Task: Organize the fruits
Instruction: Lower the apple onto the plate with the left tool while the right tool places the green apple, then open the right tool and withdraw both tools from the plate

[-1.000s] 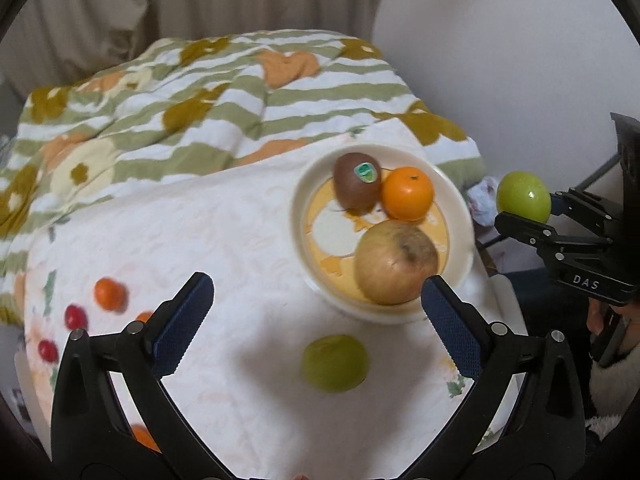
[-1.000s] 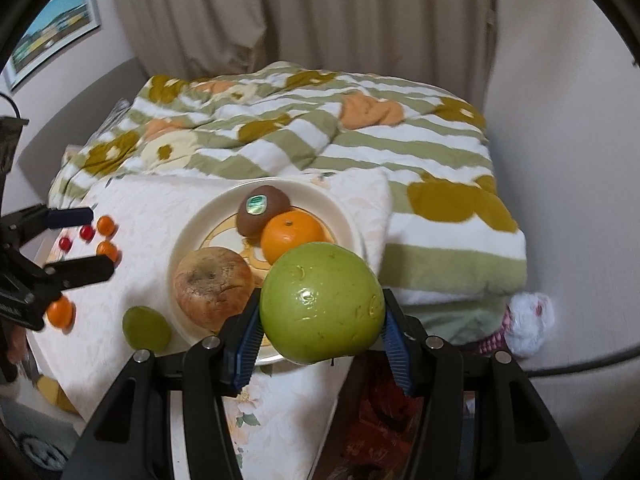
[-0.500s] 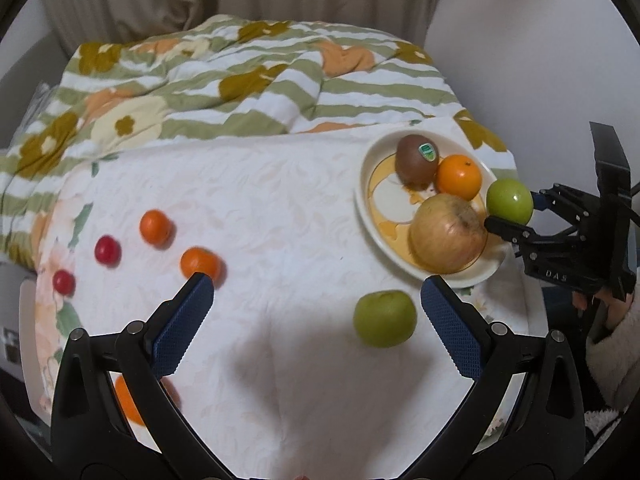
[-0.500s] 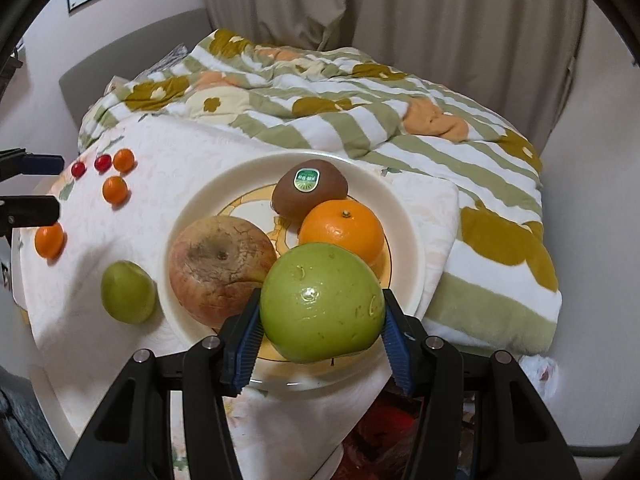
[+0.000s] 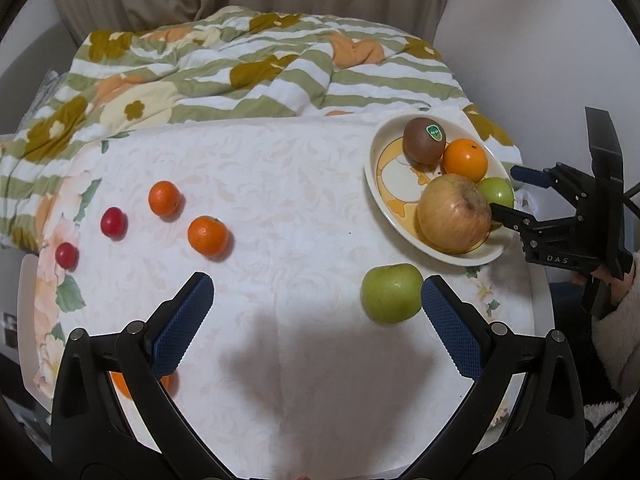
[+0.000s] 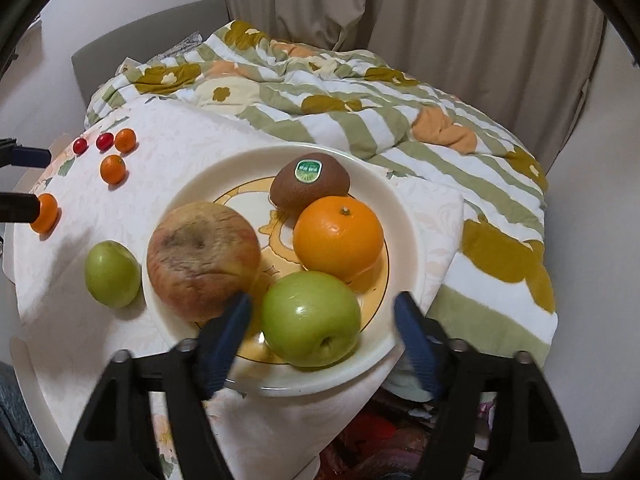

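The green apple (image 6: 311, 319) sits on the near rim side of the plate (image 6: 404, 236), touching or just beside the big reddish apple (image 6: 203, 258) and the orange (image 6: 338, 237), with the kiwi (image 6: 310, 186) behind them. The step in hand looks like the drop-off: this fruit has just been set among the others on the plate. The right gripper (image 6: 322, 322) is opening, its fingers (image 6: 226, 330) standing apart on either side of the green apple with a gap showing on both sides, so the fruit is released and rests on its own. From the left wrist view the same gripper (image 5: 516, 194) reaches over the plate's far edge.

The next move, as I judge it, calls for drawing the right gripper back without nudging the apple, which sits near the rim and could roll.

A second green fruit (image 5: 391, 298) lies on the tabletop (image 5: 280, 184) just in front of the plate. The left gripper (image 5: 316, 320) hangs above the cloth with its fingers (image 5: 182, 322) spread wide and empty; the right-hand one is just beside that fruit, though I cannot tell whether it touches. That fruit seems the likely next pick. Farther left lie two small oranges (image 5: 208, 235), two red cherry-like fruits (image 5: 114, 222), and another orange (image 5: 120, 386) half hidden behind the left gripper.
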{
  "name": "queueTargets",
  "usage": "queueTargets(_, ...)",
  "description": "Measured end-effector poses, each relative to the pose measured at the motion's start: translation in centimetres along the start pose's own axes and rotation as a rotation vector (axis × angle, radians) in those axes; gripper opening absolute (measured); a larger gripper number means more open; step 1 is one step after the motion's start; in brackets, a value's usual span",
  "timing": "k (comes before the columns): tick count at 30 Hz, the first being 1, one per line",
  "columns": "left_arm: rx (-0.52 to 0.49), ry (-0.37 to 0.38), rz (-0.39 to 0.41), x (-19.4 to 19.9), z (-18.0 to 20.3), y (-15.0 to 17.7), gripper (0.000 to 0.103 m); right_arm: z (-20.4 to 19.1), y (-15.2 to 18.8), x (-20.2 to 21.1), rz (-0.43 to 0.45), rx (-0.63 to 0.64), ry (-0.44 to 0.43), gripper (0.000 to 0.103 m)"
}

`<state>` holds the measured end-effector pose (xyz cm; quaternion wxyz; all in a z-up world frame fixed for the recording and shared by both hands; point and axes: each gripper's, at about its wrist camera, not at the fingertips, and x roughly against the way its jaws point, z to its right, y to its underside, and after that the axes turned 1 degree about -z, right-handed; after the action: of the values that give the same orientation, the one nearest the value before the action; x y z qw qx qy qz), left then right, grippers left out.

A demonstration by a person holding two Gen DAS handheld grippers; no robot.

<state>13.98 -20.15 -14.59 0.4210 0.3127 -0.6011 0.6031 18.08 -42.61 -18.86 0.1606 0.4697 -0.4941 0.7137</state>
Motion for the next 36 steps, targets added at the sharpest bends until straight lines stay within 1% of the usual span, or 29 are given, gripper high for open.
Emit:
queueTargets(1, 0.001, -0.002, 0.0, 0.0, 0.0, 0.0, 0.103, 0.2, 0.0, 0.1, 0.005, -0.006, -0.006, 0.084)
queueTargets(2, 0.002, -0.003, 0.0, 0.1, 0.0, 0.1, 0.103, 0.3, 0.1, 0.2, 0.009, -0.009, -0.012, 0.089)
queueTargets(3, 0.004, -0.003, 0.001, 0.2, 0.1, 0.2, 0.103, 0.4, 0.1, 0.3, 0.011, -0.011, -0.019, 0.098)
queueTargets(4, 0.006, -0.004, 0.002, 0.3, 0.2, 0.3, 0.103, 0.5, 0.2, 0.5, 0.015, -0.014, -0.025, 0.102)
queueTargets(11, 0.012, -0.023, -0.001, 1.1, 0.3, 1.1, 0.103, 0.2, 0.2, 1.3, 0.039, -0.004, -0.02, 0.102)
queueTargets(15, 0.006, -0.041, 0.01, 2.2, 0.1, 1.3, 0.103, -0.1, -0.2, 2.3, 0.049, 0.006, -0.021, 0.102)
queueTargets(17, 0.007, -0.043, 0.022, 3.0, -0.2, 1.3, 0.103, -0.4, -0.6, 3.0, 0.049, 0.015, 0.005, 0.102)
queueTargets(19, 0.013, -0.048, 0.031, 3.6, -0.6, 1.4, 0.103, -1.0, -1.0, 3.7, 0.04, 0.033, 0.052, 0.102)
queueTargets(21, 0.019, -0.056, 0.044, 4.2, -1.1, 1.6, 0.103, -1.8, -1.4, 4.6, 0.056, 0.044, 0.074, 0.102)
queueTargets(25, 0.049, -0.059, 0.078, 6.0, -3.2, 2.1, 0.103, -3.6, -2.5, 7.0, 0.092, 0.039, 0.1, 0.102)
queueTargets(27, 0.058, -0.061, 0.097, 7.0, -4.5, 2.2, 0.103, -4.6, -3.2, 8.2, 0.103, 0.017, 0.097, 0.102)
queueTargets(31, 0.055, -0.068, 0.147, 9.4, -8.1, 2.4, 0.103, -7.1, -5.4, 10.1, 0.122, -0.046, 0.105, 0.102)
queueTargets(36, 0.053, -0.067, 0.175, 11.1, -13.2, 2.3, 0.103, -10.9, -7.8, 10.6, 0.127, -0.148, 0.111, 0.102)
